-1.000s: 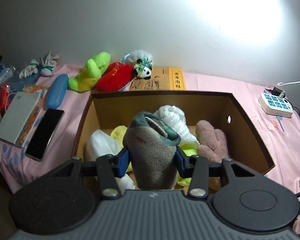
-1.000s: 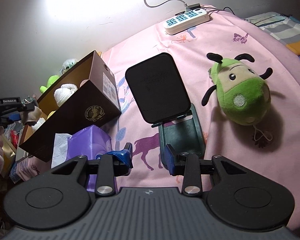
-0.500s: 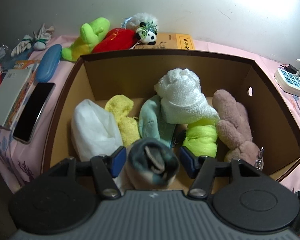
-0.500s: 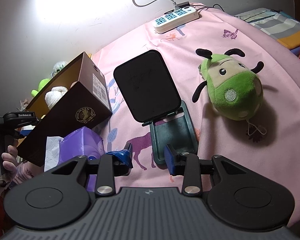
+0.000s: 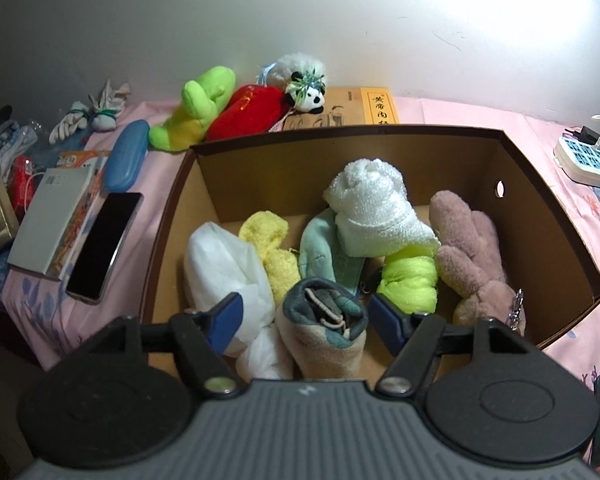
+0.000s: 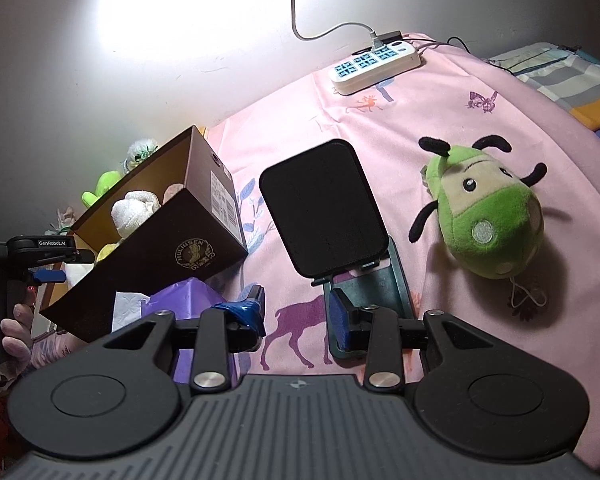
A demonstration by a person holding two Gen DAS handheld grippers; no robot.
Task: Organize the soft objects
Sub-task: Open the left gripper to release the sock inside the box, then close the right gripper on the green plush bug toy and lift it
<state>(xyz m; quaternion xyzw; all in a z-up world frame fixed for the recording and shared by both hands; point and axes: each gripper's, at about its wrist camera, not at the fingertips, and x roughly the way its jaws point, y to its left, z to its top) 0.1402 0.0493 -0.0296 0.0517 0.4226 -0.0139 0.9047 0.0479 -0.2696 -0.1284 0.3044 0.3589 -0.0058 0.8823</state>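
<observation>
The brown cardboard box (image 5: 548,216) holds several soft things: a white towel roll (image 5: 372,208), a pink plush (image 5: 472,256), a neon yellow bundle (image 5: 410,280), a yellow sock (image 5: 272,252) and a white cloth (image 5: 224,268). A grey-and-beige rolled sock (image 5: 324,328) lies in the box's near edge between the fingers of my left gripper (image 5: 306,322), which is open and apart from it. My right gripper (image 6: 296,316) is open and empty above the pink sheet. A green bug plush (image 6: 488,216) lies to its right. The box (image 6: 172,240) shows at left.
Behind the box lie a green plush (image 5: 196,108), a red plush with a panda (image 5: 260,108) and a yellow book (image 5: 376,110). A phone (image 5: 104,246), notebook and blue case (image 5: 126,160) lie at left. A black tablet on a stand (image 6: 328,208), purple tissue pack (image 6: 188,300) and power strip (image 6: 374,66) are nearby.
My left gripper lowered the rolled sock into the box and opened its fingers, letting it go. The right gripper shifted only slightly and stays open.
</observation>
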